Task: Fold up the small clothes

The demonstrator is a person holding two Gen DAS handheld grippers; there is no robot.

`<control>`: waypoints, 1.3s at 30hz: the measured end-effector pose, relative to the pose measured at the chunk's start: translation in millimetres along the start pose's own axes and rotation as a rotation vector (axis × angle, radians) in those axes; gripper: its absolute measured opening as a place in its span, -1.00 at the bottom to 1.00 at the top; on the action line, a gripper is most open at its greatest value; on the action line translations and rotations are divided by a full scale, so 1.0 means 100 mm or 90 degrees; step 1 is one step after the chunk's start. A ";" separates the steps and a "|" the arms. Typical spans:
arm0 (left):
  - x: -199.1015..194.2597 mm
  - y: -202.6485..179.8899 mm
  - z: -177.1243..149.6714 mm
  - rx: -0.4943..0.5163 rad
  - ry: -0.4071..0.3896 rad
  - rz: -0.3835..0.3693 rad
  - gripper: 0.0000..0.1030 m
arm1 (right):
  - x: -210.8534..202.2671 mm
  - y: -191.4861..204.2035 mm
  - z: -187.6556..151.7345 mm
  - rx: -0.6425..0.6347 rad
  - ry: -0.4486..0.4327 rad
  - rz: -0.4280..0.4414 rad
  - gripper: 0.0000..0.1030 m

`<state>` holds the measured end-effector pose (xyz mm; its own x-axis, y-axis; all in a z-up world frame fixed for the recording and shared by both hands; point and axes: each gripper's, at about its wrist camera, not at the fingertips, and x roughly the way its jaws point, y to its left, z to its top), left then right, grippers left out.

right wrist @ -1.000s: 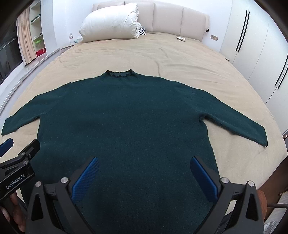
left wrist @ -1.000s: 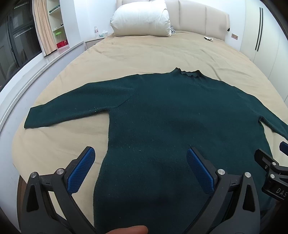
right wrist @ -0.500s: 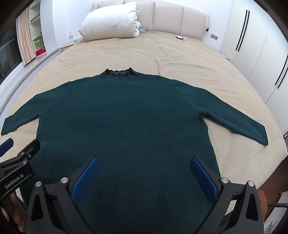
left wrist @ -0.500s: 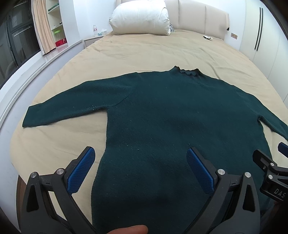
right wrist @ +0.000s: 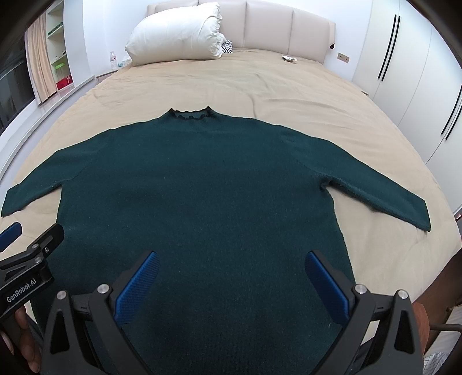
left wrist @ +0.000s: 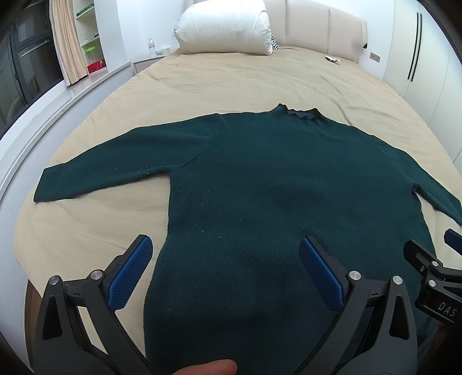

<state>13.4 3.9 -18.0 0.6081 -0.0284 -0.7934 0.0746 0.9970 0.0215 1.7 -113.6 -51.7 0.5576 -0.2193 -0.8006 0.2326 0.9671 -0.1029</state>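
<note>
A dark green knitted sweater [left wrist: 274, 178] [right wrist: 202, 184] lies flat on the tan bed, both sleeves spread sideways and its frilled collar [right wrist: 190, 114] pointing to the headboard. My left gripper [left wrist: 225, 256] hovers open above the hem near the sweater's left side edge, nothing between its blue pads. My right gripper [right wrist: 231, 268] hangs open over the hem toward the right side, also holding nothing. Each gripper shows at the edge of the other's view. The hem itself is hidden under the gripper bodies.
A big white pillow [right wrist: 176, 36] leans on the padded headboard [right wrist: 274, 20]. A small item [right wrist: 289, 59] lies near the bed's far right. White wardrobe doors [right wrist: 404, 63] line the right. A ledge and shelves [left wrist: 86, 49] run along the left.
Both views have shifted slightly, with the sweater sitting a touch lower and farther off in frame. Both grippers stay open and the sweater has not moved.
</note>
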 end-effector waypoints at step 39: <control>0.24 0.30 0.00 -0.112 0.047 -0.166 1.00 | 0.01 0.01 -0.01 0.000 0.007 0.002 1.00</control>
<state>30.3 32.8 -36.0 0.5273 -0.2854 -0.8003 0.0782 0.9542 -0.2888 1.2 -113.1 -53.3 0.5502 -0.2143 -0.8071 0.2303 0.9680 -0.1001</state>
